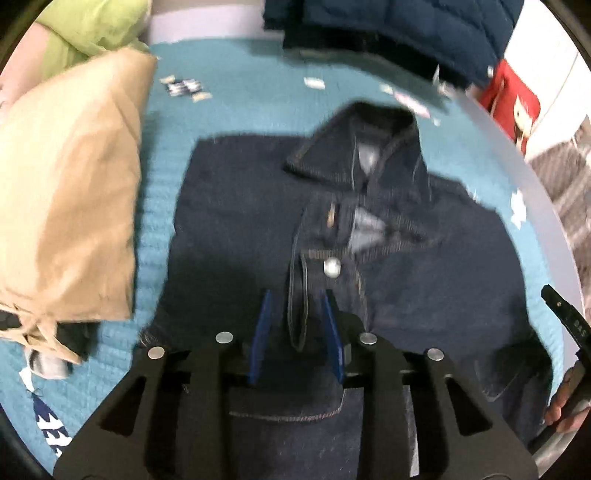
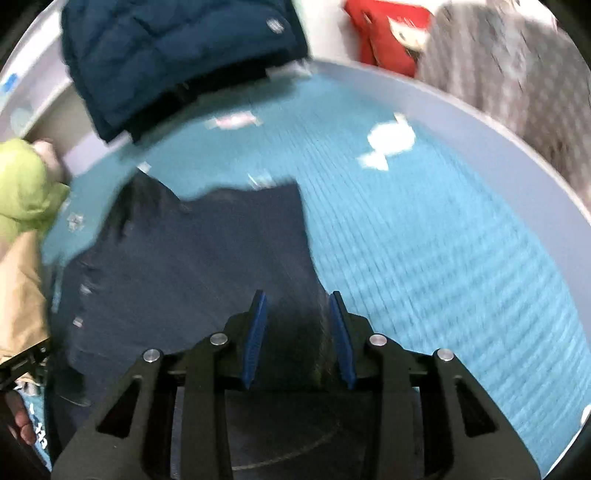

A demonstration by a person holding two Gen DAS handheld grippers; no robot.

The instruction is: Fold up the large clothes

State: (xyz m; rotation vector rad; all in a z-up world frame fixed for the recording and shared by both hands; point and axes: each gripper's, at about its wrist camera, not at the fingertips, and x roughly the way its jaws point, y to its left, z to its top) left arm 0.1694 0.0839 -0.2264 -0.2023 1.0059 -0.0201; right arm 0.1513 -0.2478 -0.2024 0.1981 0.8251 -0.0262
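Nearest in the left wrist view, the left gripper (image 1: 297,332) is seen with its blue pads set narrowly on either side of a stitched placket strip (image 1: 298,306) of the dark denim jacket (image 1: 236,206); whether the pads press on the strip cannot be told through the blur. In the right wrist view, the right gripper (image 2: 298,339) is likewise narrowed over the jacket's right-hand edge (image 2: 314,295), cloth lying between the pads; a firm grip cannot be confirmed.

The jacket is laid front-up in the middle of the teal mat (image 1: 236,110), collar (image 1: 354,140) toward the far edge. Its sides appear already turned in, giving a roughly rectangular body; the lengthwise fold toward the collar is judged still to be made.

At the mat's left edge a tan garment (image 1: 70,206) is seen lying in a rough bundle, with a green garment (image 1: 88,29) behind it. At the far edge a quilted navy jacket (image 2: 173,62) is piled, a red object (image 1: 511,99) beyond the far right corner.

No brand or writing can be read; the collar label and scattered white tags (image 2: 388,142) are blurred.
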